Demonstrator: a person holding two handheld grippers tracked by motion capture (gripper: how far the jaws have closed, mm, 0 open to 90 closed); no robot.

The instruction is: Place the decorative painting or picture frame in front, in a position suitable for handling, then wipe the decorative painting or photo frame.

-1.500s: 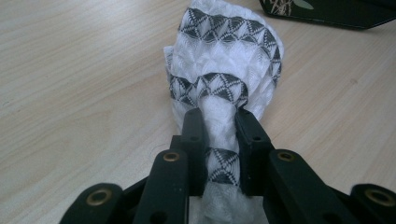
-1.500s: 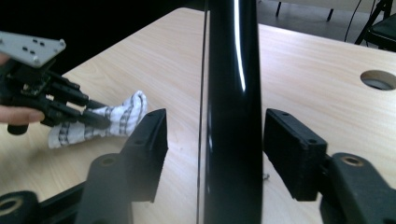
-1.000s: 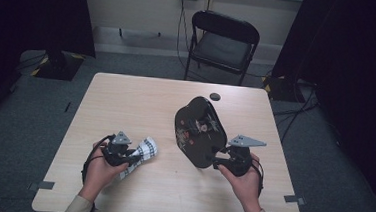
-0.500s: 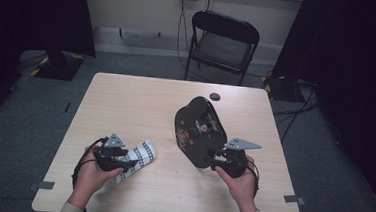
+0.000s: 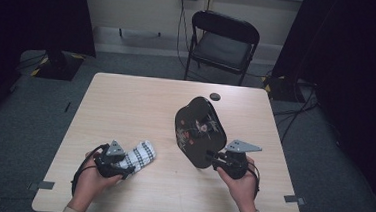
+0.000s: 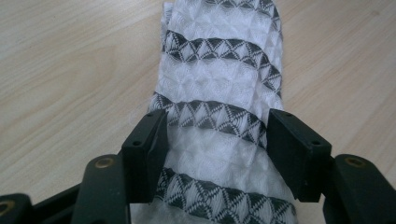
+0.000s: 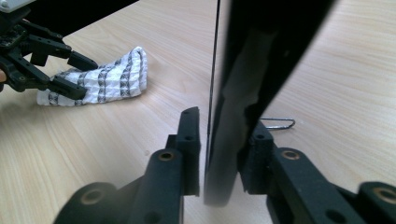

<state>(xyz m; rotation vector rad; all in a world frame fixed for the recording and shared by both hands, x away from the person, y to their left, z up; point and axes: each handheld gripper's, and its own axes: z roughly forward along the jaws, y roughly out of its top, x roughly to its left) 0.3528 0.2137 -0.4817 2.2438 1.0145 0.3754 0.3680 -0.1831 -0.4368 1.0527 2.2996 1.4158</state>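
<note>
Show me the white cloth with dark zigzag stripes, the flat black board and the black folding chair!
white cloth with dark zigzag stripes [image 6: 219, 79]: left gripper view, on its waffle weave.
flat black board [image 5: 199, 129]: high view, on its printed face.
black folding chair [image 5: 222, 47]: high view, on its seat.

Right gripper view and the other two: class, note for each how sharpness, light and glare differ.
Right gripper view: the black pan between the jaws is blurred and glossy, with pale reflections, while the striped cloth farther off is sharper. Left gripper view: the cloth weave is crisp and evenly lit. High view: the table is lit, the surroundings fall into deep shadow.
</note>
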